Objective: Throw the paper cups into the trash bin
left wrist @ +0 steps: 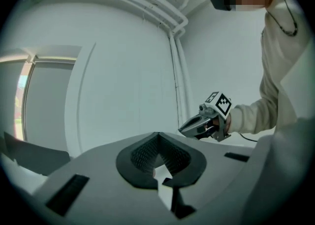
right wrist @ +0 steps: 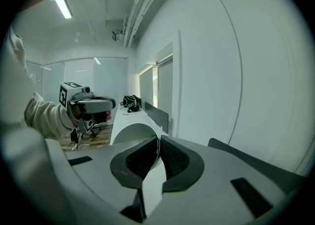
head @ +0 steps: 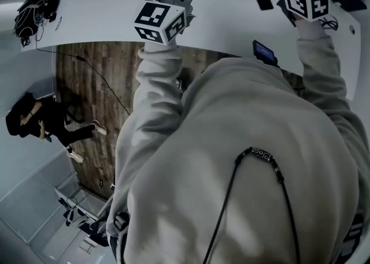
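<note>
1. A grey sweatshirt (head: 231, 159) is seen closest to the head camera. It fills most of that view, and both sleeves are stretched out toward a long white bench (head: 98, 20).
2. The right gripper (right wrist: 158, 139) is held out over the bench. Its fingers are clenched on the thin wall of a white paper cup (right wrist: 132, 138), so the cup is carried in the air above the bench. The cup's open mouth is turned to the side of the left gripper (left wrist: 157, 134).
3. The left gripper is also held over the bench, beside the right one and apart from it. Its fingers are closed tip to tip, and nothing is seen gripped between them.
4. A bundle of dark cables (head: 34, 11) is laid on one end of the bench.
5. A wooden floor (head: 98, 95) is seen beside the bench's long edge, and a person in dark clothes (head: 43, 119) is seated there, well apart from the bench.
</note>
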A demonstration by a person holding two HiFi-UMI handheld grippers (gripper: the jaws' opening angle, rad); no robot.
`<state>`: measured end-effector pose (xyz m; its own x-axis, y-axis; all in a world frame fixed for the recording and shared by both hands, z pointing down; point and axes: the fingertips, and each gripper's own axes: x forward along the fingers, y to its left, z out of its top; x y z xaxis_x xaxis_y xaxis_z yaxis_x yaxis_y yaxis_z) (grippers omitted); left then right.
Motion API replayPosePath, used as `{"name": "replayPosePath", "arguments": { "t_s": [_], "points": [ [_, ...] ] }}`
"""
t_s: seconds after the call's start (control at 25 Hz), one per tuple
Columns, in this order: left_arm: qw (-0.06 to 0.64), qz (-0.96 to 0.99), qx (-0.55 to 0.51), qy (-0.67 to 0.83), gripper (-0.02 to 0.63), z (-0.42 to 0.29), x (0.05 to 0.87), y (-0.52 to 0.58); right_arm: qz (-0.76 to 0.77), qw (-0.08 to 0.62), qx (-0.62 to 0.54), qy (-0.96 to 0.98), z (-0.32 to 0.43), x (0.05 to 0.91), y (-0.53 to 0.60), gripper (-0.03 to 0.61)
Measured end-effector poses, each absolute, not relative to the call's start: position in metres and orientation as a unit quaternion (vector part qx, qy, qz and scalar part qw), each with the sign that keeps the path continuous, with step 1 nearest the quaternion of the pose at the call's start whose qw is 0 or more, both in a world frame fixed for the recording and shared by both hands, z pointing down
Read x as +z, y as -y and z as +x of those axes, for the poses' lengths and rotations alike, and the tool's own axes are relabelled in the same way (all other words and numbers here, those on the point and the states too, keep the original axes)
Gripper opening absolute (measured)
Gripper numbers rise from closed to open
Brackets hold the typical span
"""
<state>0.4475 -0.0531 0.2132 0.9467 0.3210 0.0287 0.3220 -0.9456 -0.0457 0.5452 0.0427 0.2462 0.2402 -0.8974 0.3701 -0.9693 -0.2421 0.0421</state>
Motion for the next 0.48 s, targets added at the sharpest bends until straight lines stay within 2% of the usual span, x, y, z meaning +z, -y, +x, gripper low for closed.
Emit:
{"name": "replayPosePath", "arguments": {
  "t_s": [0.12,0.28,0.48],
  "points": [
    [0.035,-0.989,-0.021,0.144,-0.005,0.45,0.222,0.052,0.768,0.131,0.14,0.61,0.546,0.252,-0.043,0.043],
    [-0.007,-0.991,0.009,0.13,-0.005,0.448,0.222,0.058,0.74,0.139,0.148,0.641,0.55,0.264,-0.031,0.043],
    [-0.004,-0.998,-0.006,0.058,-0.005,0.428,0.238,0.072,0.699,0.145,0.147,0.685,0.546,0.275,-0.009,0.043]
  ]
}}
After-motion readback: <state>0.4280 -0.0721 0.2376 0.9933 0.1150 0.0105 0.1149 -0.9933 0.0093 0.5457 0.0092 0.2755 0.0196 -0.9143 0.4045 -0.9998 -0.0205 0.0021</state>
